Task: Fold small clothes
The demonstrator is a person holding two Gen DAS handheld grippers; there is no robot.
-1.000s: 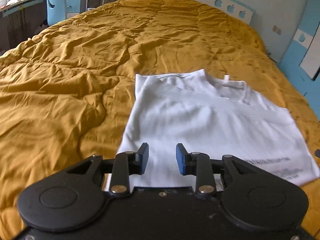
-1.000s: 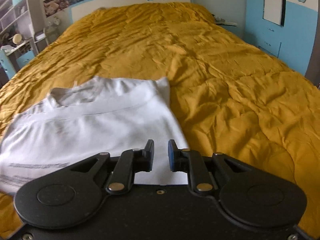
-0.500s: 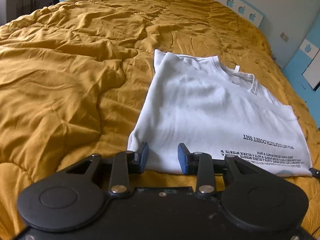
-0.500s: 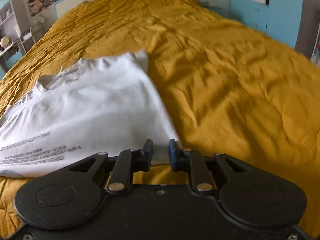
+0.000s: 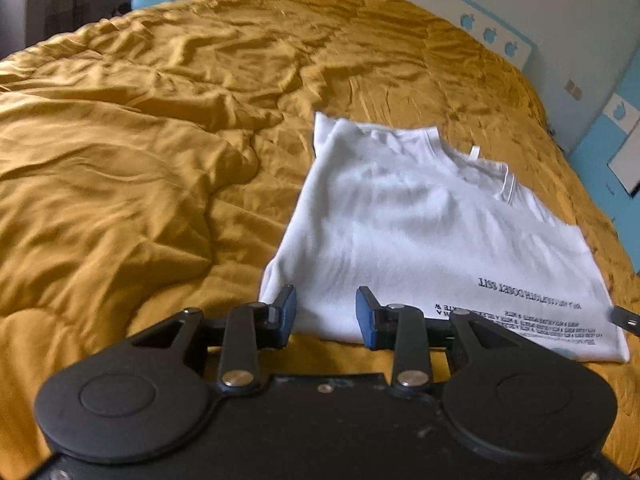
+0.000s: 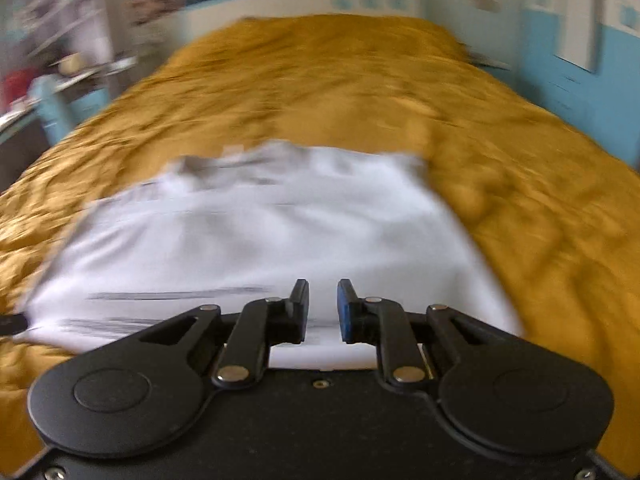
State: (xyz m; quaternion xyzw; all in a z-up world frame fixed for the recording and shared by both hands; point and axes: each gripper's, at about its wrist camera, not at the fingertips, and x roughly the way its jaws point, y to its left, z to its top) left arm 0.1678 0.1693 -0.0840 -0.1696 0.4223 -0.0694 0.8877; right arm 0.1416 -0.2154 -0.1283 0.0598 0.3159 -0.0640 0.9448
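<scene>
Risk starts on the left: the left gripper (image 5: 326, 312) hovers over the shirt's (image 5: 400, 232) near-left corner with fingers (image 5: 286, 312) apart and empty, so a shallow pinch could take only the top layer and pull the fold askew. The shirt lies flat, already partly folded, on the bed (image 5: 140, 168) toward its near edge. At the right, the right gripper (image 6: 323, 312), fingers narrowly parted on nothing, shows blurred above the hem; a hasty grab may bunch cloth or snag the quilt.

Black print on the white T-shirt (image 5: 420, 240) appears upside down, not legible.
</scene>
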